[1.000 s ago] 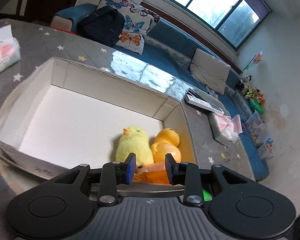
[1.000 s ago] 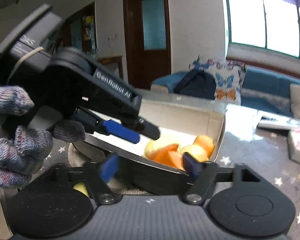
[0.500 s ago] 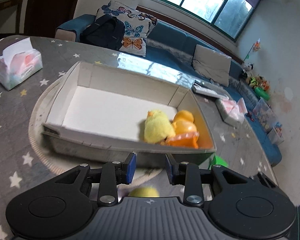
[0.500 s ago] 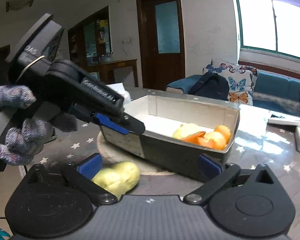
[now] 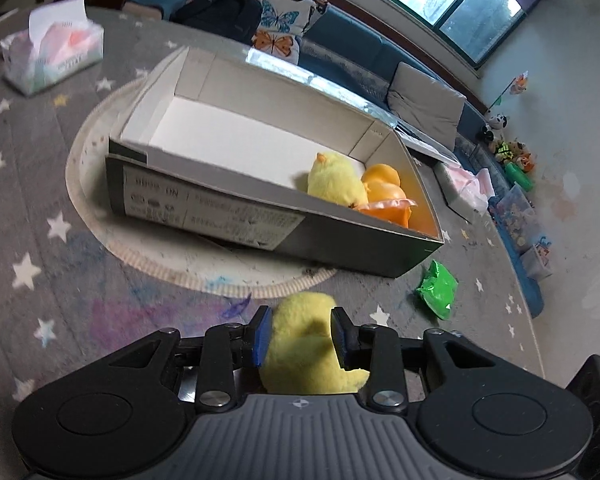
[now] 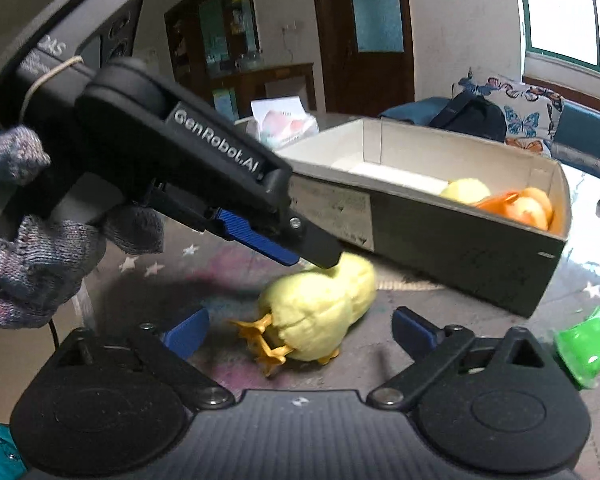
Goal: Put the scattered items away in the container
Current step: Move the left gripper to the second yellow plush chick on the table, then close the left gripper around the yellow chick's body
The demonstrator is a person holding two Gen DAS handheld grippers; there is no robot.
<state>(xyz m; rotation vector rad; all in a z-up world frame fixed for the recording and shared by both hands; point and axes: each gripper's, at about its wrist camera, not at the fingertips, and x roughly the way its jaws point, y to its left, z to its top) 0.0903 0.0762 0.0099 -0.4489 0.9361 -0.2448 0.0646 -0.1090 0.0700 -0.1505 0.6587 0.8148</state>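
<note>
The yellow plush chick (image 5: 306, 344) is straddled by the left gripper (image 5: 301, 336) beside the box's (image 5: 236, 216) near wall — jaws against it, grip uncertain; soft, light, best squeezed mid-body. The right gripper (image 6: 300, 332) is spread wide, empty.

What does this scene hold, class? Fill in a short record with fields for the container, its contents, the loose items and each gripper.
container: open cardboard box on a round mat
inside: yellow plush chick, orange toy
loose: yellow plush duck, green packet
left gripper: fingers around the plush duck
right gripper: open, empty, near the duck
</note>
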